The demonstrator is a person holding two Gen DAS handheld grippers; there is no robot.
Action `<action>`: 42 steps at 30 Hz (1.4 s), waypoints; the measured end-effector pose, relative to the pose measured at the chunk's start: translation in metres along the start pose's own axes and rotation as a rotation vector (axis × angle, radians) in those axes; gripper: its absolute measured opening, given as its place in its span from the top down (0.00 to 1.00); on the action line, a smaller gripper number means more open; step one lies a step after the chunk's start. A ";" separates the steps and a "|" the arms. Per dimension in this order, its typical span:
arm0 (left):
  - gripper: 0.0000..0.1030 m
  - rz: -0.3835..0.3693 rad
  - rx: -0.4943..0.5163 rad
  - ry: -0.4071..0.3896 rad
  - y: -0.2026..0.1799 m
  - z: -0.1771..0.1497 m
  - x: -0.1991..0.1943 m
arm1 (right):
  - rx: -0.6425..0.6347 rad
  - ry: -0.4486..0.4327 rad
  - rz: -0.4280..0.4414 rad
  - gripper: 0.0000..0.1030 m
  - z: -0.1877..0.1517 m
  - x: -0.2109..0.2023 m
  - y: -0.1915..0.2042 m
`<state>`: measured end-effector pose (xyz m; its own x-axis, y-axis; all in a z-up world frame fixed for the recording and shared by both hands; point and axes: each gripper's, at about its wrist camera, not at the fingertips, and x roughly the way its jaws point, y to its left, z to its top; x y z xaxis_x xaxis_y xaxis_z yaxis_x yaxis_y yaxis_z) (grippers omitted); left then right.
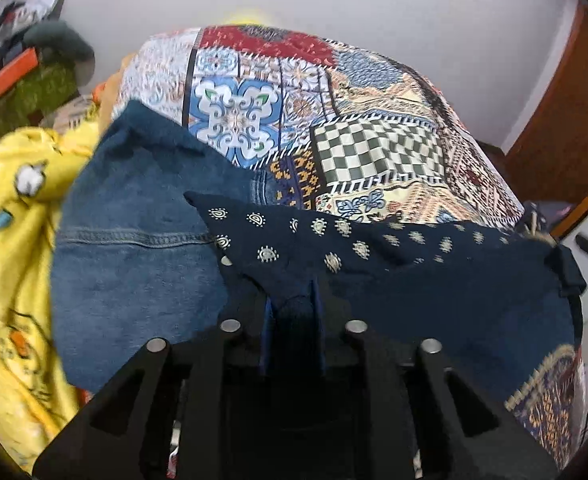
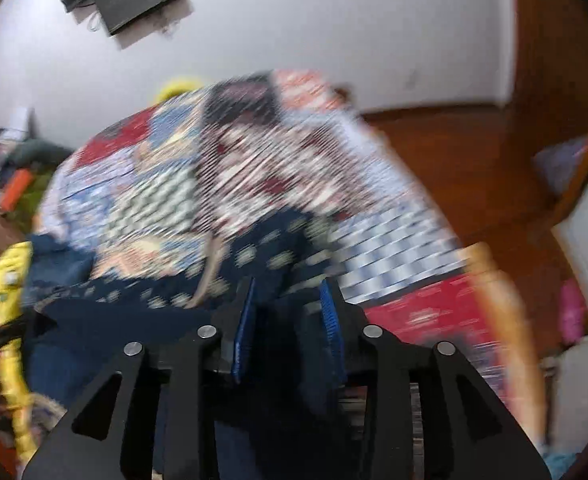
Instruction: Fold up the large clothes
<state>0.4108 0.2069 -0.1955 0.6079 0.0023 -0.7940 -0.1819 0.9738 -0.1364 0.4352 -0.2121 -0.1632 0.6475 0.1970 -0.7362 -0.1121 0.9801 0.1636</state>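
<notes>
Two grippers: you hold one in each hand, both angled down over the bed.
Left gripper (image 1: 292,300): your jaws are nearly together, with a bunched fold of the navy garment (image 1: 433,276) between the pads; it looks pinched.
Right gripper (image 2: 288,304): your jaws stand a little apart; navy cloth lies between the blue pads (image 2: 329,312), but the blur hides whether they press on it.
Navy garment: dark, dotted with pale motifs, stretched across the near edge of the patchwork bedspread (image 1: 333,128).
Jeans (image 1: 134,232): left of the navy garment, partly beneath it.
Yellow cloth (image 1: 10,240): heaped at the far left, beside the jeans.
</notes>
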 end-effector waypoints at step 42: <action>0.27 0.162 0.091 -0.143 -0.033 0.048 -0.018 | -0.140 -0.119 0.106 0.37 0.021 -0.017 0.064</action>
<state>0.4427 0.1861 -0.1480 0.6808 0.1862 -0.7084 -0.2194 0.9746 0.0452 0.4324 -0.1530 -0.1263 0.7102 0.3033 -0.6353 -0.2824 0.9494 0.1375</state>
